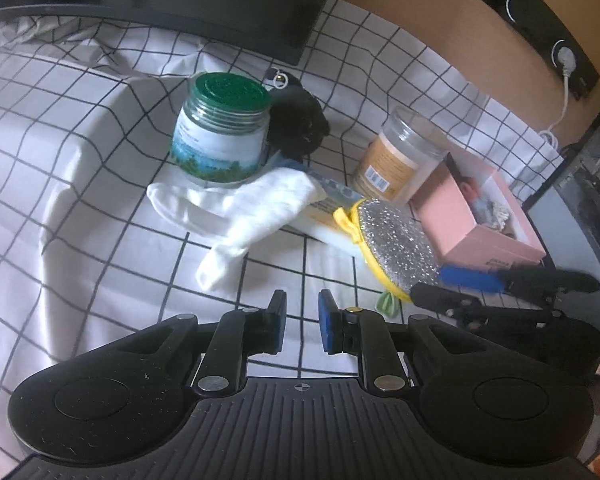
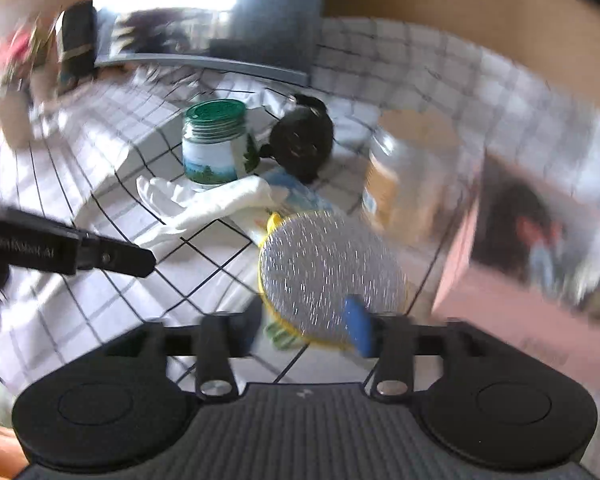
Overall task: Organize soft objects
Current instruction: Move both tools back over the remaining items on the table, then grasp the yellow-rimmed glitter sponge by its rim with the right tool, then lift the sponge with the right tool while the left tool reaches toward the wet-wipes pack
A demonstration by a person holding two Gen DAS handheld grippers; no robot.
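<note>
Barely begun, by the look of it: nothing soft yet gathered or set apart.

Nearest, left gripper (image 1: 302, 322) hovering over bare checked white cloth (image 1: 80, 184), jaws narrowly parted, nothing between them. Right gripper (image 2: 306, 326) at the near rim of the round silver glittery scrubbing pad with yellow edging (image 2: 324, 266), jaws about half open and straddling that rim; contact of the pads not readable through the blur, so no grip claimed. Scrubbing pad lying flat, its yellow bow pointing away toward the green-lidded glass jar (image 1: 224, 132).

Just beyond the pad, white fabric glove (image 1: 240, 208) limp in front of the jar, long axis running from the jar's foot down toward the near side. Behind the jar, black fuzzy soft lump (image 1: 298, 122) touching its right flank. Right of the jar, clear plastic tub with orange label (image 1: 400, 156) and open pink cardboard box (image 1: 476, 216). All soft pieces left to sort.
</note>
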